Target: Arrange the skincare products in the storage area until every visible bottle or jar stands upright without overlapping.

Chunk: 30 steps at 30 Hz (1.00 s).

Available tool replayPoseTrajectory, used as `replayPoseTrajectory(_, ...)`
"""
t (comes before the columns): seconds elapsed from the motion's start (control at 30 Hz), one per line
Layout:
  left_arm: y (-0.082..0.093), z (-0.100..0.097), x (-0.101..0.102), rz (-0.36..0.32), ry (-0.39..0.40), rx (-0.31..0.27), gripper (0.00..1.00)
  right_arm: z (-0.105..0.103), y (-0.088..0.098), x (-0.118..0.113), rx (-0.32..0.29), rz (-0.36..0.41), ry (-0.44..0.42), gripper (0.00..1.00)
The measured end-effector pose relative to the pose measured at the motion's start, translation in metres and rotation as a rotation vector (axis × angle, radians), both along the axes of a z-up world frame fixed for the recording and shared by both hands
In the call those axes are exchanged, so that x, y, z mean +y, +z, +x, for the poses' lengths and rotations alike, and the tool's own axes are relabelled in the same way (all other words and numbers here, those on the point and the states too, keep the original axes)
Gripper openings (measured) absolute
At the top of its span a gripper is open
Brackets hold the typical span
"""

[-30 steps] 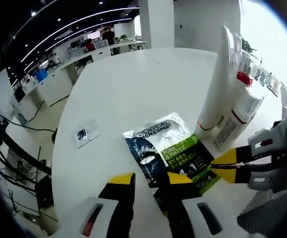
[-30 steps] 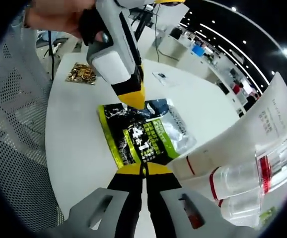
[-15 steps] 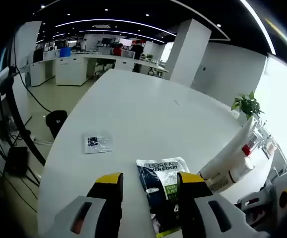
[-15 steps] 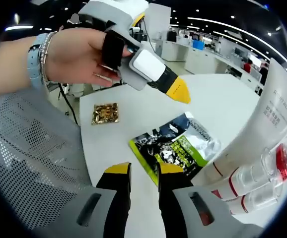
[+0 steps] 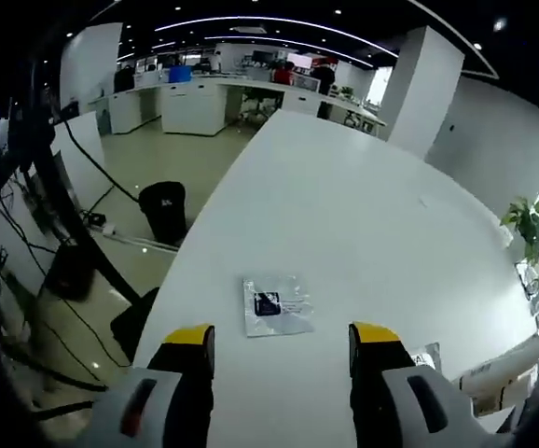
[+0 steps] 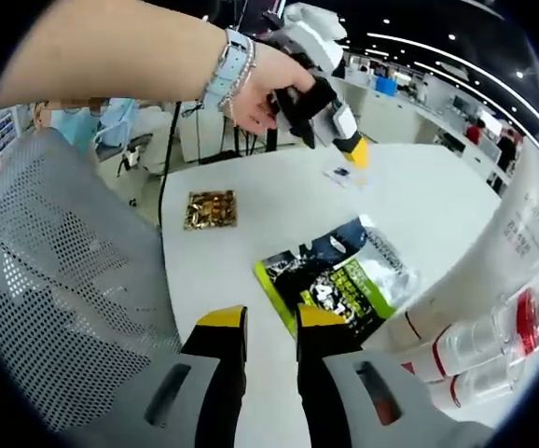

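left gripper [image 5: 281, 341] – jaws wide, empty, over small packet [image 5: 277, 304] | right gripper [image 6: 258, 322] – jaws barely apart, empty, beside green pouch [image 6: 339, 275] | risk: leaning tube [image 6: 521, 243] by pouch may tip if bumped

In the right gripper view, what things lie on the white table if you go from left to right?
Gold packet → green and black sachet → white tube.
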State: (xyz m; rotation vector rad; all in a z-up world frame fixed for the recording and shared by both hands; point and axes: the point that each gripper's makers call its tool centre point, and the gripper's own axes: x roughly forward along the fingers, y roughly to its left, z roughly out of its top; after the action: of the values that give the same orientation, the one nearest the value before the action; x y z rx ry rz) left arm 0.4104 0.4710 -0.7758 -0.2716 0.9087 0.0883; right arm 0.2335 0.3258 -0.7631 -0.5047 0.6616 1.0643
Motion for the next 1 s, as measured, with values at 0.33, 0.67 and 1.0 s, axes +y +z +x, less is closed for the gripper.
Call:
replayPoseTrajectory(0.33,-0.025,0.023,-0.01,0.087,-0.049,0.126,0.67,0.001,-0.005,-0.005,0.025,-0.023,-0.014,0.17)
replayPoseTrajectory(0.67,-0.029,0.022,-0.003,0.138,-0.02,0.141,0.63,-0.003,-0.007,-0.006,0.055,-0.02,-0.012,0.14)
replayPoseTrajectory(1.0,-0.029,0.014,-0.002,0.125,-0.044,0.153,0.42,-0.005,-0.003,-0.003,0.064,0.006,-0.009,0.1)
